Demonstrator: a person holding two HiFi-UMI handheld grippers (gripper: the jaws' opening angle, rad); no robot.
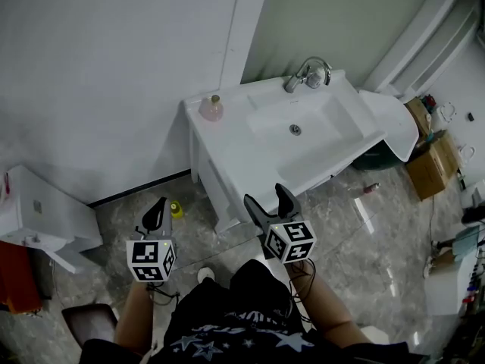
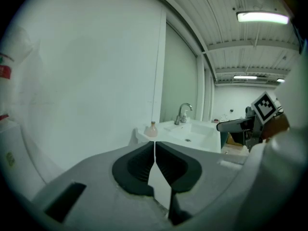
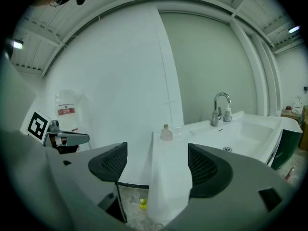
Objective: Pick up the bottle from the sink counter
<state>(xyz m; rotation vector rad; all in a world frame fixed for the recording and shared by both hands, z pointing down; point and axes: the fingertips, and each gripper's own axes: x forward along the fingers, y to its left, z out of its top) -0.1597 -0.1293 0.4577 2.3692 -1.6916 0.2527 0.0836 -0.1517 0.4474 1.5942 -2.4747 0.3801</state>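
- Bottle (image 1: 211,108): small, pinkish, with a tan cap, upright at the 10 o'clock corner of the sink counter (image 1: 227,146). It stands close to the wall and well clear of the basin, probably parked there to keep it away from the faucet (image 1: 307,74) at 1 o'clock.
- Right gripper (image 1: 267,199): its 2 jaws stand wide apart with nothing between the pads. In the right gripper view the bottle lines up in the gap, far off at 12 o'clock, so this looks like the tool readied for the grab.
- Left gripper (image 1: 157,214): jaws pressed together, holding nothing. It is held low at 9 o'clock of the right one (a spare hand for now, I judge).
- Distance: both tools are in front of the person's body, well apart from the counter, so the reach has not begun.
- Floor: a small yellow object (image 1: 176,209) lies at the foot of the cabinet, at about 7 o'clock of the bottle.
- Writing: each gripper's cube carries black-and-white square markers and no words. A wall notice (image 3: 66,110) with a red band shows in the right gripper view, too small to read. No label can be made out on the bottle.
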